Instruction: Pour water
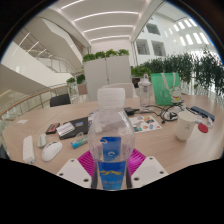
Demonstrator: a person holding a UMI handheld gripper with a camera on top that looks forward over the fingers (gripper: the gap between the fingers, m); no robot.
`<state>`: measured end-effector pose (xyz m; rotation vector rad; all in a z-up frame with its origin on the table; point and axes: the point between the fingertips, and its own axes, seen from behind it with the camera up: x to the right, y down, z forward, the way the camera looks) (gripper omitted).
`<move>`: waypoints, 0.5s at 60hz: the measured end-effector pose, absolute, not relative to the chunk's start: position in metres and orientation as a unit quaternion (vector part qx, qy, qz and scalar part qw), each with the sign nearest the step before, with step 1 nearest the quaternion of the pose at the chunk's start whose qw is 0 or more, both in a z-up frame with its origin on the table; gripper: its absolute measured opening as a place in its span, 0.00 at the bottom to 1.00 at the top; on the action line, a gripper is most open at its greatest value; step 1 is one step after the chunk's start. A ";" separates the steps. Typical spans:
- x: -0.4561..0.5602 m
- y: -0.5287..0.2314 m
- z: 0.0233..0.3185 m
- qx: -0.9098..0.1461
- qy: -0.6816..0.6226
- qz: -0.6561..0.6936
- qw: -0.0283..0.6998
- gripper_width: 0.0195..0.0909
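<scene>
Here, a clear plastic water bottle [110, 128], blue label, white cap, clamped upright between the hand-held gripper [111, 168] fingers.

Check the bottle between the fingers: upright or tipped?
Upright. The water bottle stands vertically between the gripper fingers, cap at top, blue label level.

bottle [111, 135] base hidden behind tongs [112, 168], desk clutter [150, 124] indistinct
</scene>
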<state>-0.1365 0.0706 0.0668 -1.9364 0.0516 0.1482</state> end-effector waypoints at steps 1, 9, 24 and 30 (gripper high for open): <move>-0.138 0.073 0.072 -0.824 0.020 0.074 0.561 0.27; -0.127 0.107 0.145 -0.802 0.051 0.174 0.569 0.27; -0.026 0.170 0.215 -0.662 0.335 0.500 0.446 0.27; 0.000 0.179 0.216 -0.555 0.429 0.623 0.345 0.27</move>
